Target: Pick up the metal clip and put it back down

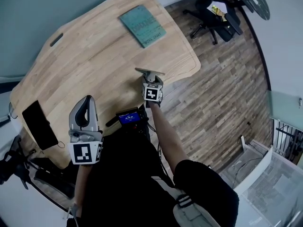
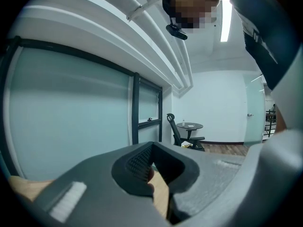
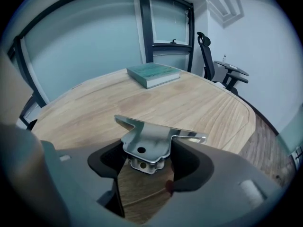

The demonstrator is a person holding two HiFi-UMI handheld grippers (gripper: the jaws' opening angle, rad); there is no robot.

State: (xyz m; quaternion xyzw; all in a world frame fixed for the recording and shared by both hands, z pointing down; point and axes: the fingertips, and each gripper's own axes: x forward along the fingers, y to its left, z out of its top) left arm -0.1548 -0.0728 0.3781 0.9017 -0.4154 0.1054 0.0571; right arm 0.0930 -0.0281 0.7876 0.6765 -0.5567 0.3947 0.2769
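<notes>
Left gripper: is hovering at 7 o'clock in the head view, over the near edge of the bench, marker cube facing the camera; its jaws are pressing together at the tips with nothing between them, and a sliver of wood is showing behind them.
Right gripper: is reaching steeply down to the wood near the centre of the head view, at the end of the person's outstretched arm; its jaws are standing wide and closing on the clip's body.
Metal clip: is sitting between the right jaws, at 12 o'clock from that gripper's marker cube; both pads are touching the sides of its folded body, its flat wings are spreading over the jaw tips, and its lower end is pointing down at the wood. Whether it is resting on the wood or hanging just above it, I cannot tell.
Book: is lying flat, teal cover up, at 12 o'clock from the clip, well apart from it.
Black slab: is lying flat at 9 o'clock from the left gripper, by the bench edge.
Office chair: is standing on the plank floor at 1 o'clock, off the bench.
</notes>
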